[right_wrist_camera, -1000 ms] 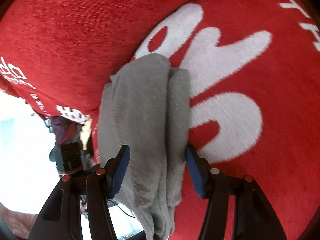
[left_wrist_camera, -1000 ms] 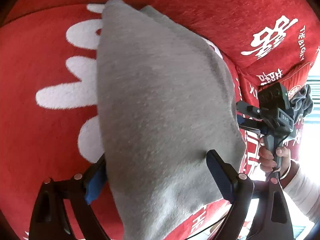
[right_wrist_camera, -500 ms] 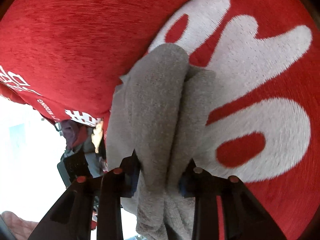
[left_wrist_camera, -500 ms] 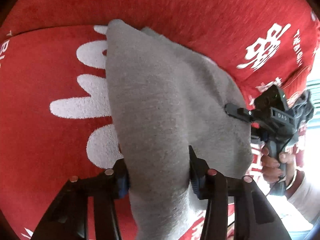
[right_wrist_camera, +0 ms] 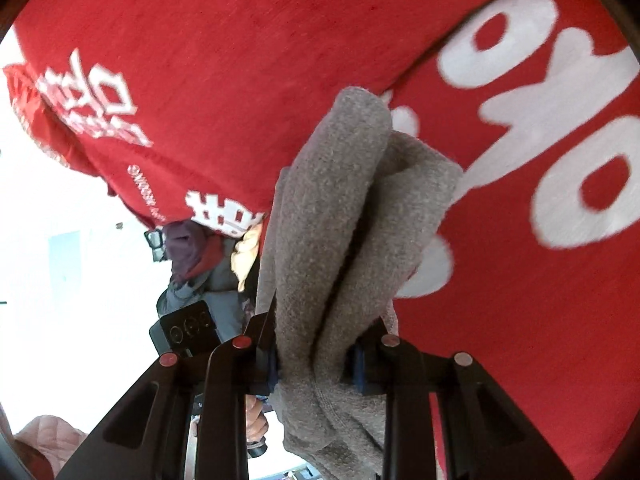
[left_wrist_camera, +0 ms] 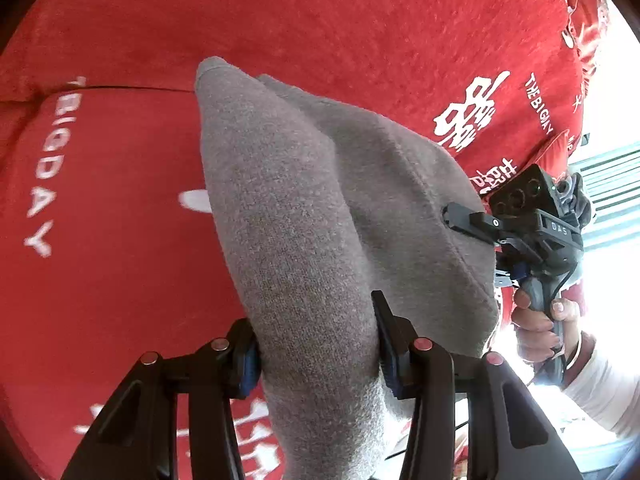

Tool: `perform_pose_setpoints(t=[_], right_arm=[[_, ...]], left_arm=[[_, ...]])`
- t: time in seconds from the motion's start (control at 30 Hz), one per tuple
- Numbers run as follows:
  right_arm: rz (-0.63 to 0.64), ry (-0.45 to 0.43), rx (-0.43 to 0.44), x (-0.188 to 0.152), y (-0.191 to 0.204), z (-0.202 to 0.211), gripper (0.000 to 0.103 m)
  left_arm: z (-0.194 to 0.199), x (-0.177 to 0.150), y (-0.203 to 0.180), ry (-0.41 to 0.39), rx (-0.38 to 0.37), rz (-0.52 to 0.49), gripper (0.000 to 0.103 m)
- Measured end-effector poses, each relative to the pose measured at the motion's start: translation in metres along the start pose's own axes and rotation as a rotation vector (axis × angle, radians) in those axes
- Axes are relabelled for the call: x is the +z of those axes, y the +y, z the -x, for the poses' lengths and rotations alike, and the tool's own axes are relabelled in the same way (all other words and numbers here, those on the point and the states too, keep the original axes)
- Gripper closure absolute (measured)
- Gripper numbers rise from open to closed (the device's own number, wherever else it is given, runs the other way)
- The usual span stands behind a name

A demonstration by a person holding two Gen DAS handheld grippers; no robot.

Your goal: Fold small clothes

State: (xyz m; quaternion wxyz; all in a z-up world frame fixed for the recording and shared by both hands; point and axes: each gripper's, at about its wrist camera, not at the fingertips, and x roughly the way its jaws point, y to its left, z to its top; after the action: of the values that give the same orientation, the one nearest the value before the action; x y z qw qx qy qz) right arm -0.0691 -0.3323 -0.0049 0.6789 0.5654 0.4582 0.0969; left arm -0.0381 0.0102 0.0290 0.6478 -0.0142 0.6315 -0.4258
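Observation:
A folded grey knit garment [left_wrist_camera: 320, 216] is held up over a red sofa. My left gripper [left_wrist_camera: 316, 344] is shut on its near edge, the cloth bunched between the blue pads. In the left wrist view my right gripper [left_wrist_camera: 472, 236] grips the garment's right edge. In the right wrist view the right gripper [right_wrist_camera: 316, 356] is shut on several bunched layers of the garment [right_wrist_camera: 348, 220], which hangs down past the fingers.
The red sofa seat cushion [left_wrist_camera: 112, 240] with white lettering lies below, and its red backrest [left_wrist_camera: 340, 20] stands behind. A pile of other clothes [right_wrist_camera: 200, 256] lies at the sofa's end. A bright window is at the right edge of the left wrist view.
Both grippers went from open around the grey garment to shut on it. The garment has since been lifted and drawn away from the seat cushion.

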Motion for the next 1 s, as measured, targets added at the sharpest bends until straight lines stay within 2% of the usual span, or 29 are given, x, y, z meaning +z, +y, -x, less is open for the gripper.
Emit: perform_pose_setpoints(t=[0.17,0.27,0.37,0.5,0.6,0.63,0.7,0.83,0.87,0.9,0.93,1.0], right_arm=[[0.026,0.013,0.014,-0.020,0.018,-0.033,0.074],[0.012,0.017,0.022,-0.032,0.015,-0.053,0.074],[0.006,0.034,-0.022,-0.038,0.007,-0.073,0.074],[0.043,0.070,-0.187,-0.040,-0.010,-0.094,0.074],[0.075,0.063,-0.339,-0.039,-0.020,-0.092,0.073],[0.087,0.065,-0.419,-0.040,-0.023,-0.090,0.072],[0.111,0.048,-0.506,-0.045,-0.025,-0.080,0.065],[0.109,-0.005,-0.588,-0.059,-0.010,-0.057,0.065],[0.097,-0.019,-0.565,-0.065,-0.004,-0.050,0.065],[0.080,-0.031,-0.524,-0.072,0.002,-0.045,0.065],[0.064,-0.036,-0.490,-0.078,0.007,-0.043,0.065],[0.029,-0.009,-0.427,-0.093,0.007,-0.042,0.064]], left_arm=[[0.021,-0.022,0.022,-0.014,0.037,0.016,0.055],[0.020,-0.033,0.037,-0.011,0.066,0.014,0.055],[0.006,-0.047,0.058,0.021,0.120,0.026,0.055],[-0.008,-0.066,0.082,0.064,0.183,0.066,0.054],[-0.003,-0.074,0.085,0.046,0.190,0.081,0.042],[0.000,-0.076,0.085,0.047,0.200,0.079,0.041],[0.008,-0.079,0.083,0.047,0.237,0.075,0.040],[0.021,-0.084,0.076,0.038,0.320,0.055,0.040],[0.027,-0.085,0.073,0.019,0.351,0.041,0.033],[0.031,-0.085,0.070,0.006,0.376,0.034,0.009],[0.031,-0.083,0.066,-0.007,0.395,0.033,0.000],[0.039,-0.083,0.062,-0.036,0.430,0.024,0.000]])
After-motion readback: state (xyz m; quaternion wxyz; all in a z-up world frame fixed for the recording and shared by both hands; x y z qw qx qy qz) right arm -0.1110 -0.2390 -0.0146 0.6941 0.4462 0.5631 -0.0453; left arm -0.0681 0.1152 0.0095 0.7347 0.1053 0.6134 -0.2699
